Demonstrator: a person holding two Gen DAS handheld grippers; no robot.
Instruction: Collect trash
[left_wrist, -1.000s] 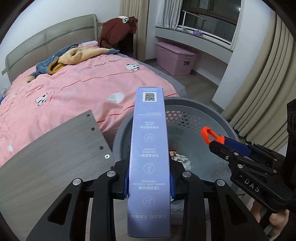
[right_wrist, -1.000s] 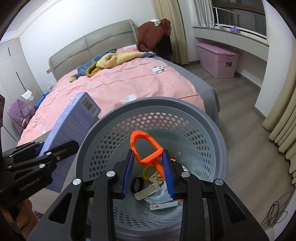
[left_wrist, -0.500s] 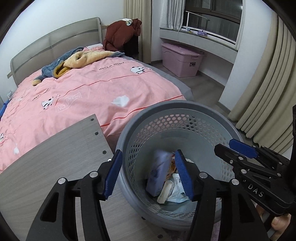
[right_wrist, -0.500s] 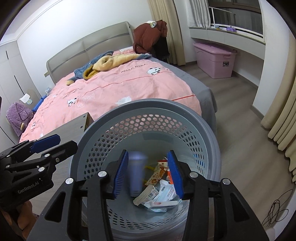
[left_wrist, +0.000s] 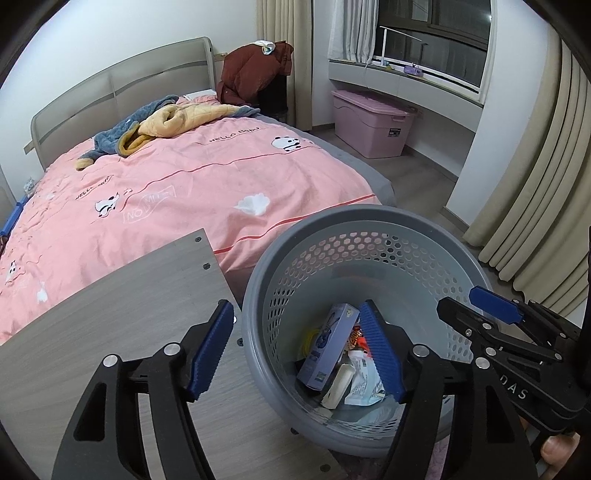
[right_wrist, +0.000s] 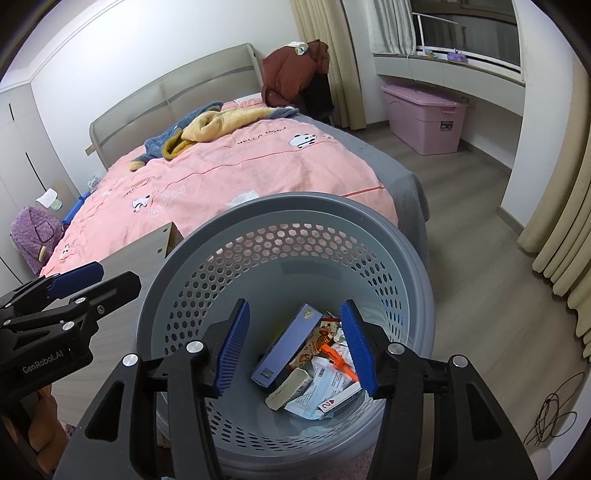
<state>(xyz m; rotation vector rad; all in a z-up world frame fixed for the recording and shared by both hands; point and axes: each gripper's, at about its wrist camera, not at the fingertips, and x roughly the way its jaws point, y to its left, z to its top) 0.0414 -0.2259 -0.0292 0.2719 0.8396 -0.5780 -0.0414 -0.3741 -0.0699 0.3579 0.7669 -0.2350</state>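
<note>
**Trash lands in the bin; both grippers hang empty above it**

Trash (right_wrist: 314, 365), a purple box (right_wrist: 286, 345) leaning long-axis up among wrappers, lies at the bin's (right_wrist: 295, 206) bottom. Right gripper (right_wrist: 297, 345) sits directly above; left gripper (left_wrist: 295, 350) straddles the near-left rim. Both jaws, just opening, are released, nothing between them.

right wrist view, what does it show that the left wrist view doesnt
Only the right wrist view: a purple plush bag by the bed, a cable on the floor, a playing card and an orange piece in the bin. Only the left wrist view: more of the grey board. Both: the grey bin, the purple box inside it, the pink bed, both tongs empty.
</note>
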